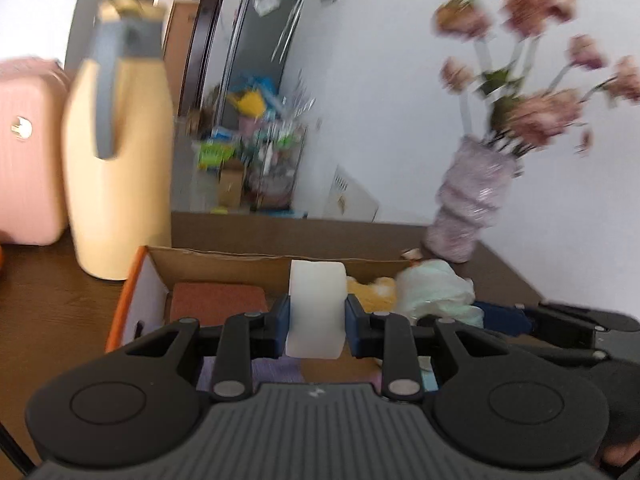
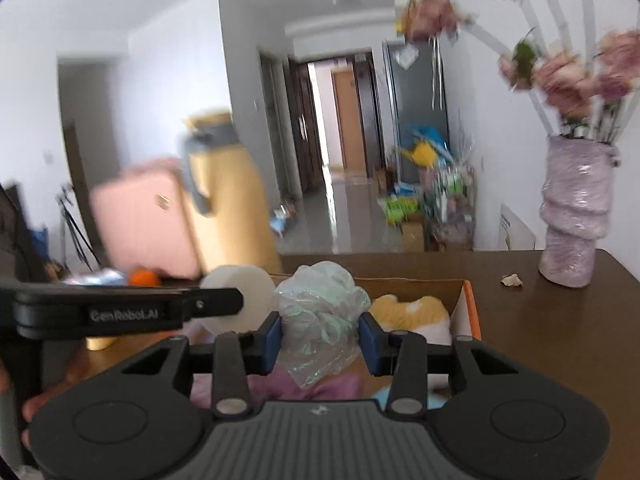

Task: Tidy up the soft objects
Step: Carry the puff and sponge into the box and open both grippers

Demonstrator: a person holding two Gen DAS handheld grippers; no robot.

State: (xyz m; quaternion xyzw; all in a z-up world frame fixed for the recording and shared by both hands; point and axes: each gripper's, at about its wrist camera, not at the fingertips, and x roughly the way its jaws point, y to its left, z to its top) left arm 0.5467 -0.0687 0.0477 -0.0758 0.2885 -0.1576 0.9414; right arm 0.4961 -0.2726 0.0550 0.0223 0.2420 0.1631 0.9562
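My left gripper (image 1: 316,326) is shut on a white roll of soft paper (image 1: 317,304), held upright over the open cardboard box (image 1: 224,258); the roll also shows in the right wrist view (image 2: 240,296). My right gripper (image 2: 320,344) is shut on a pale green mesh bath pouf (image 2: 320,312), held over the same box (image 2: 466,308); the pouf shows in the left wrist view (image 1: 436,288). Inside the box lie a reddish-brown pad (image 1: 218,304), a yellow and white plush (image 2: 412,314) and purple cloth (image 2: 304,388).
The box sits on a dark wooden table (image 2: 540,340). A tall yellow thermos jug (image 1: 120,168) and a pink suitcase (image 1: 28,152) stand at the left. A lilac vase with pink flowers (image 2: 572,216) stands at the right back. A paper scrap (image 2: 512,280) lies near it.
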